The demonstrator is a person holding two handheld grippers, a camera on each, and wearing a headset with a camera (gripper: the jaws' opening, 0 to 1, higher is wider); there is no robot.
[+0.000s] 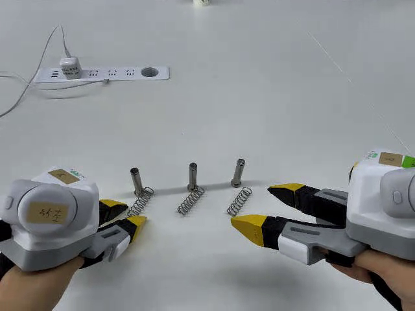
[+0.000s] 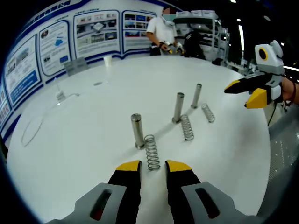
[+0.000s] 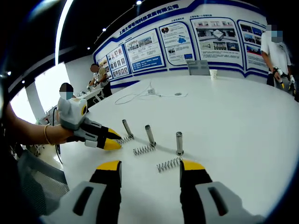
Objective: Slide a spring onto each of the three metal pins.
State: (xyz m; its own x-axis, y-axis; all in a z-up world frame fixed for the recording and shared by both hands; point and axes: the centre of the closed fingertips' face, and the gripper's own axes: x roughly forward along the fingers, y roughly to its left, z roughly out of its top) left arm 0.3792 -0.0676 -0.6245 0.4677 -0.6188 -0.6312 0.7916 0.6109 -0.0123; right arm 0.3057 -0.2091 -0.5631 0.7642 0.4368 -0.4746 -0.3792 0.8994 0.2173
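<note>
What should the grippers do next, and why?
Probably nudge the left gripper forward and shut it on the near spring. That spring lies flat just ahead of the open jaws, beside its upright pin, and no pin wears a spring yet.

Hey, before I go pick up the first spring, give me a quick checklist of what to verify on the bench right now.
1. Pins standing: left pin, middle pin and right pin are all upright. Ok.
2. Pins bare: no spring on any. Ok.
3. Springs reachable: left spring, middle spring and right spring each lie on the table by a pin. Ok.
4. The left gripper is open, fingers facing the left spring. Ok.
5. The right gripper is open, right spring just ahead. Ok.
6. Spring in grasp: none. Not ok.
</note>
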